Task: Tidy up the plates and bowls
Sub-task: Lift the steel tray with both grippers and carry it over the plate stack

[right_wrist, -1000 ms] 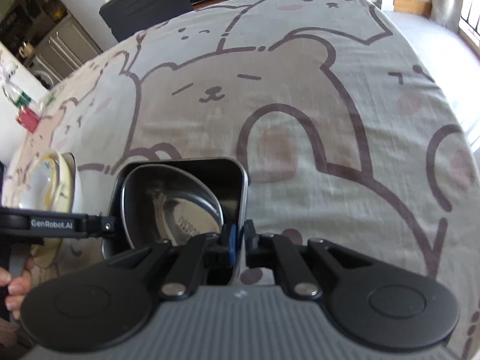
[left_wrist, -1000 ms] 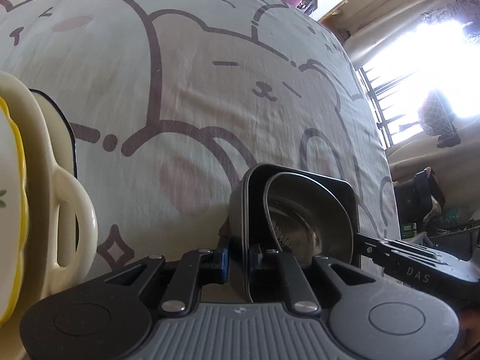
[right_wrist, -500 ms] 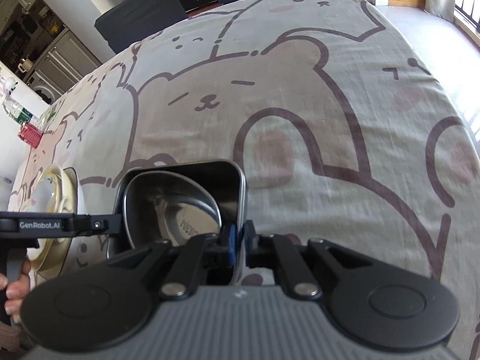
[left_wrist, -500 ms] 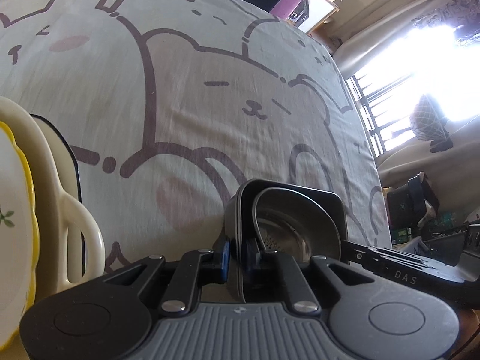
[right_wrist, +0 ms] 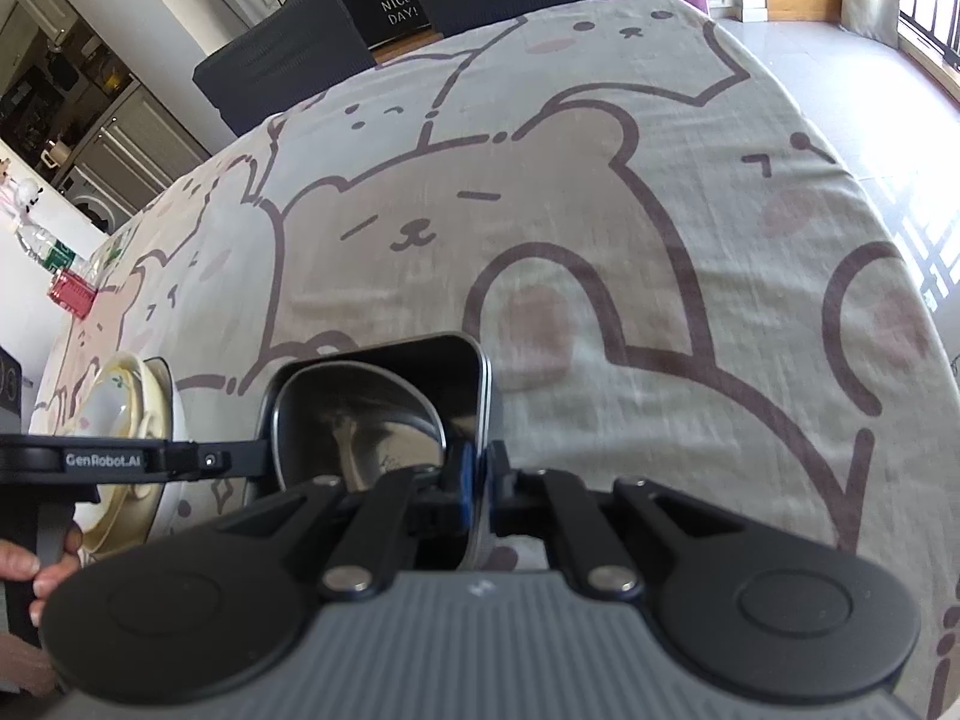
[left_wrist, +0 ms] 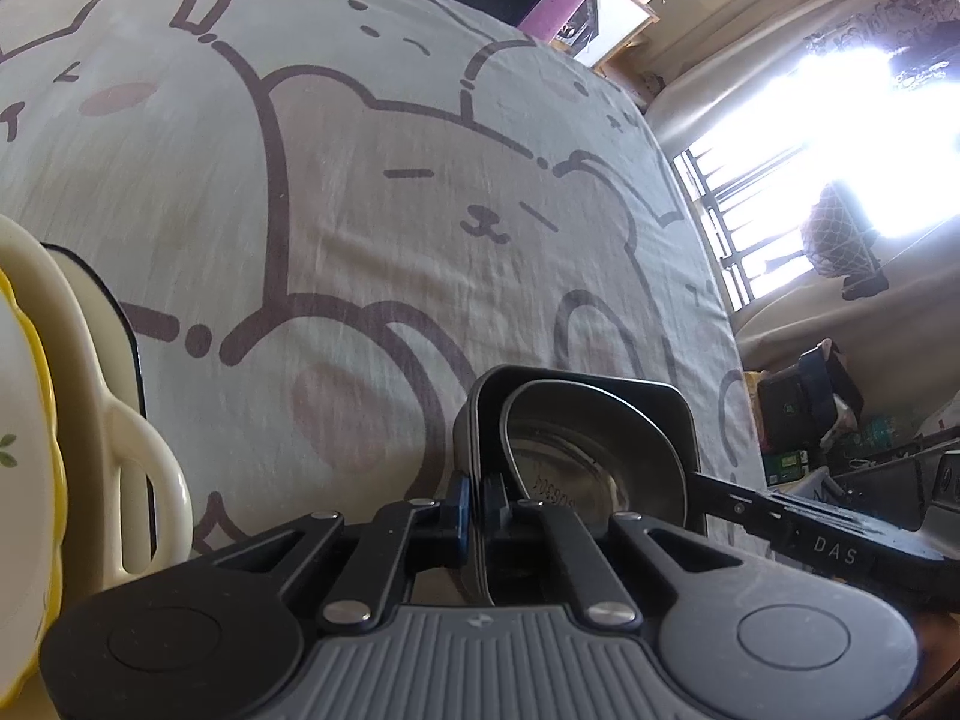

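- A dark square dish (left_wrist: pixel 678 414) sits on the tabletop (left_wrist: pixel 360 210), which is covered by a cloth printed with bear outlines.
- A round steel bowl (left_wrist: pixel 576 456) rests tilted inside the square dish, leaning toward its left wall as the left wrist view shows it.
- The left gripper (left_wrist: pixel 475 507) has its jaws clenched on the left wall of the square dish; they have just been closing, with that wall between the blue pads.
- The right gripper (right_wrist: pixel 477 480) has its jaws clenched on the opposite, right wall of the same dish, the rim passing between its pads.
- Each gripper appears in the other's view as a dark arm reaching the dish from the side.
- A stack of dishes (left_wrist: pixel 90 420) stands to the left of the square dish, apart from it: a cream handled dish with a yellow-rimmed plate (left_wrist: pixel 18 450) on top bearing a small leaf motif. A dark-edged piece lies under the stack.
- In the right wrist view a hand (right_wrist: pixel 30 570) grips the left gripper's handle at the near left edge.
- Dark chairs (right_wrist: pixel 276 48) stand at the far side of the tabletop.
- A bright barred window (left_wrist: pixel 810 192) lies far right.
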### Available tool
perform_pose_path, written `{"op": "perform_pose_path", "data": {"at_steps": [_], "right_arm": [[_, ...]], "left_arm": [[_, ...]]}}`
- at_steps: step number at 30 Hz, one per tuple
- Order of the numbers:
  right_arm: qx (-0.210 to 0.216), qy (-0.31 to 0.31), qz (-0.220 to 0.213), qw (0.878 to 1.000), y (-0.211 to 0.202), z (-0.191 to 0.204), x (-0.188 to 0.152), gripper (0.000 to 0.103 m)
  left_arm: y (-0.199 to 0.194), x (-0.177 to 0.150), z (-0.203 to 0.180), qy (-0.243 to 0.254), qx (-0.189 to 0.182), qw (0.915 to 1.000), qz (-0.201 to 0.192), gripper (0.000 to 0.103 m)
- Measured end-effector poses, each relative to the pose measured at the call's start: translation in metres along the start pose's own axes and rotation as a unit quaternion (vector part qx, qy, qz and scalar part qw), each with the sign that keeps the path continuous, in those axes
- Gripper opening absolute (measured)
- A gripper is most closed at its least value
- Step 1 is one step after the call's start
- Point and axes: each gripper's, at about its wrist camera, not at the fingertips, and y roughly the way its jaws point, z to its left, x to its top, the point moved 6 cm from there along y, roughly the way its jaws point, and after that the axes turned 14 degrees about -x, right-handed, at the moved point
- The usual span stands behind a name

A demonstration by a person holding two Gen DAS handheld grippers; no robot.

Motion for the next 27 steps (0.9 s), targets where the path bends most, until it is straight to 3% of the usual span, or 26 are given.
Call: {"op": "perform_pose_path", "data": {"at_steps": [12, 19, 27], "right_arm": [[0.007, 0.000, -0.021, 1.000, -0.021, 0.008, 0.004, 0.006], [0.025, -0.001, -0.052, 0.998, -0.053, 0.035, 0.016, 0.006], [0.042, -0.034, -0.080, 0.995, -0.083, 0.093, 0.025, 0.007]], "left_arm": [[-0.025, 0.010, -0.007, 0.015, -0.015, 0.9995, -0.023, 0.004], [-0.075, 0.022, -0.010, 0.030, -0.028, 0.9972, -0.063, 0.004], [-0.140, 0.024, 0.000, 0.034, -0.025, 0.9933, -0.108, 0.004]]}}
